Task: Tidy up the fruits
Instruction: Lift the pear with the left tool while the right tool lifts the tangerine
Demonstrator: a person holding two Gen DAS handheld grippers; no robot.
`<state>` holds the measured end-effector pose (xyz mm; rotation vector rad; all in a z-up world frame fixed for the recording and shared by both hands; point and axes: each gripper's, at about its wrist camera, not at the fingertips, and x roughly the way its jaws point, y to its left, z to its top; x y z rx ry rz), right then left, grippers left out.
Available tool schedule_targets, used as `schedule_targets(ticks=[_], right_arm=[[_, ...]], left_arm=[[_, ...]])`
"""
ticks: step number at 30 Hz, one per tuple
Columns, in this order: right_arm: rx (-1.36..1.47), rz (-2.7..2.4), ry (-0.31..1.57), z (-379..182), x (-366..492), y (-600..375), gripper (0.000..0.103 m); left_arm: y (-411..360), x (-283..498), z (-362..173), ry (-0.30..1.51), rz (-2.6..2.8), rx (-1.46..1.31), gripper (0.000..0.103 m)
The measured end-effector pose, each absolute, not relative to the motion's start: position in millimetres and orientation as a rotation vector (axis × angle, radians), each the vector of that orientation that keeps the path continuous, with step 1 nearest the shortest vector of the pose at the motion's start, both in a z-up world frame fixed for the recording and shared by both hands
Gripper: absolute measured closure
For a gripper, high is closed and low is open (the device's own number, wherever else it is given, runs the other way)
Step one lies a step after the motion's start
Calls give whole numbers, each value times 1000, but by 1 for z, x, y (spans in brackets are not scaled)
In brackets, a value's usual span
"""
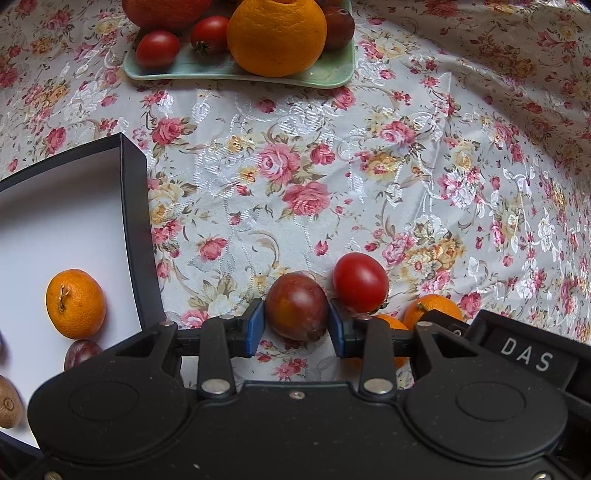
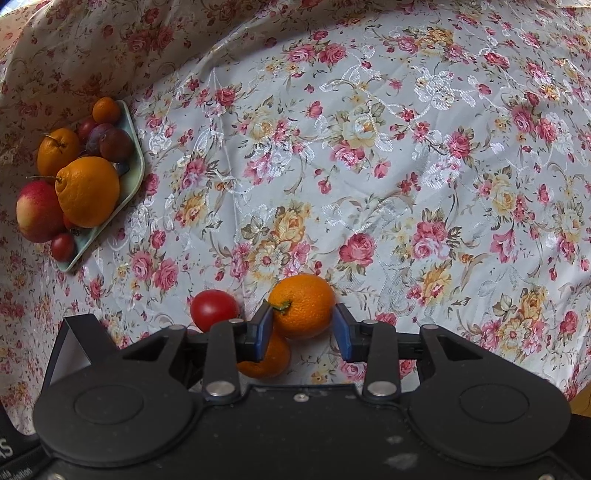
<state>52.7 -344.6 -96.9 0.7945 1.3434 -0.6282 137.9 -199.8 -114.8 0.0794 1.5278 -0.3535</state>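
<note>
Left gripper [image 1: 296, 325], black with blue pads: clamped on a dark red-purple round plum [image 1: 296, 311], both pads touching its sides, low over the floral-print tablecloth [image 1: 332, 155].

Right gripper [image 2: 303, 330], same build: jaws set around a small orange mandarin with a green stem [image 2: 303, 305]; left pad touches the fruit, right pad appears just off it, so a firm hold cannot be told.

Loose fruit on cloth: glossy red cherry tomato [image 1: 360, 282], just beside the plum; second orange mandarin [image 2: 266, 360], partly under the right gripper's left finger.

Black-walled open box with white floor [image 1: 135, 221], left of the plum: holds one orange mandarin [image 1: 75, 303], one dark plum [image 1: 82, 354], one brown kiwi [image 1: 9, 402].

Pale green rectangular tray [image 1: 332, 79], at the far side: holds a large knobbed orange [image 1: 277, 35], small tomatoes, plums, a red apple [image 2: 37, 210].
</note>
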Motion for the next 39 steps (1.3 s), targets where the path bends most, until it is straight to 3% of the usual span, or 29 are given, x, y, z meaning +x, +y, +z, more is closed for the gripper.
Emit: schedule_targets(ticks=[10,28,39], right_arm=[[793,-624,1349,-101,56,-344,61],[796,-703,1333,-86,48,-366,71],[779,-659,1382,-101,56,-358,63]], left_arm=[[-198,145,-114,1509,-321,99,58],[-203,145,-114,1488,-333,143,58],[-201,148,-114,1472,-328,131,57]])
